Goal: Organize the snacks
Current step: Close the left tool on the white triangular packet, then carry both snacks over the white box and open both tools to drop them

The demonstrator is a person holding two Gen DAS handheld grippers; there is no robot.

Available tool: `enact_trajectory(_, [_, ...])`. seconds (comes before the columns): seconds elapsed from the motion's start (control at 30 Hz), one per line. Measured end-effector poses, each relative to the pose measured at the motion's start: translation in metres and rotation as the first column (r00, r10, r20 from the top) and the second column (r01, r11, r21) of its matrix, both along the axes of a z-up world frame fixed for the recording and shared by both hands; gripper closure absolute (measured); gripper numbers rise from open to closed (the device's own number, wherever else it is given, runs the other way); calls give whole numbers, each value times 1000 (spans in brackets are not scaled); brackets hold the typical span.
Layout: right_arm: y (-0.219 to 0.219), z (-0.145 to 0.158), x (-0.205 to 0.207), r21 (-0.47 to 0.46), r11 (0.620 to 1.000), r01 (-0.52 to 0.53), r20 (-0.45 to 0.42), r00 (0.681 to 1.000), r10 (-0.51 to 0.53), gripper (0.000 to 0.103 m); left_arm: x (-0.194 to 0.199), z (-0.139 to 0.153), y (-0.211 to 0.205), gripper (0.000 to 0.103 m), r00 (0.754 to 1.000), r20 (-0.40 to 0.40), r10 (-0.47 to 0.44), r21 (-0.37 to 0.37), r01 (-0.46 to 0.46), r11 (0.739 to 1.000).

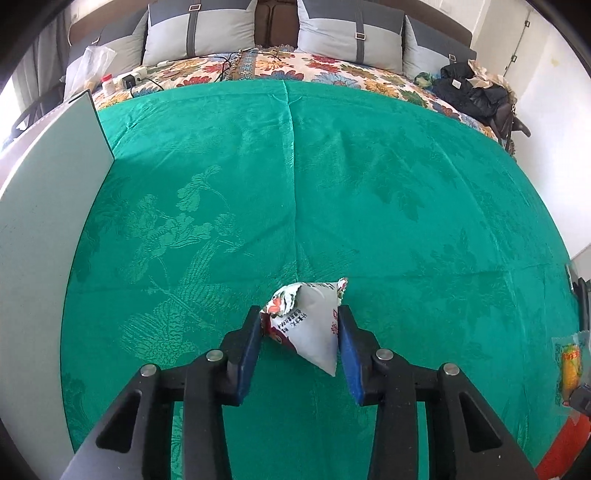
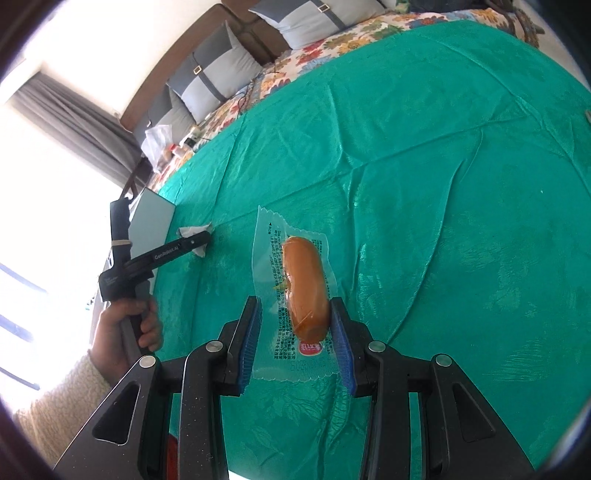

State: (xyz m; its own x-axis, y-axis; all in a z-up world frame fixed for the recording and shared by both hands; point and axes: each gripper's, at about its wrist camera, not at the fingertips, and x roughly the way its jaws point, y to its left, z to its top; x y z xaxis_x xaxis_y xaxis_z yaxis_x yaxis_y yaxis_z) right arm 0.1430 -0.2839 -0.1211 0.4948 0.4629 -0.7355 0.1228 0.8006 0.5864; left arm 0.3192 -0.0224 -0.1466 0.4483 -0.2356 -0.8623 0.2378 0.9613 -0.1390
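On the green cloth, two snacks between jaws.
Left gripper pinches the white packet; right gripper pinches the sausage pack, right of the packet.

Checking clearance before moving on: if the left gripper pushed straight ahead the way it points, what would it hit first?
The left gripper would meet the white snack packet already between its jaws, then probably the green tablecloth just beyond; depth is unclear.

A white triangular snack packet lies on the green patterned cloth, between the left gripper pads. Left of the packet stands a pale flat board. Right of it, a sausage in clear wrap lies between the right gripper pads. Grey pillows lie beyond the cloth.
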Motion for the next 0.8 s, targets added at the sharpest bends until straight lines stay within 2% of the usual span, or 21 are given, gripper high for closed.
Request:
enact_trajectory(0.1, [2,-1,4,-9,1000,-5,3,1000,5,64,-25,23,17,64,999,33,3,-78,0,997])
enact_trajectory(0.17, [10,4,5,-9,1000,-19,10,1000,19,64,-43,48,35,64,999,45,23,-167,-15,986])
enact_trajectory(0.27, [33,24,12,-25,996,-86,48,995,87,64,-74,92,75,64,996,67,63,-285,-42,958])
enact_trajectory(0.33, [60,44,20,-25,988,-152,87,984,154,64,-93,123,109,64,990,105,96,-310,-59,949])
enact_trajectory(0.43, [115,79,38,-11,959,-284,149,948,283,64,-116,161,169,64,973,152,172,-301,-120,946])
enact_trajectory(0.53, [185,116,56,4,905,-426,215,884,415,64,-133,176,231,63,949,174,263,-231,-220,948])
enact_trajectory(0.6, [235,137,61,6,863,-505,252,836,487,64,-144,174,266,63,928,180,325,-162,-298,941])
enact_trajectory(0.67, [284,153,65,8,815,-580,273,785,556,64,-154,163,298,63,912,153,382,-144,-362,921])
enact_trajectory(0.8, [363,154,62,12,729,-684,252,708,660,63,-168,132,335,61,884,100,457,-91,-449,889])
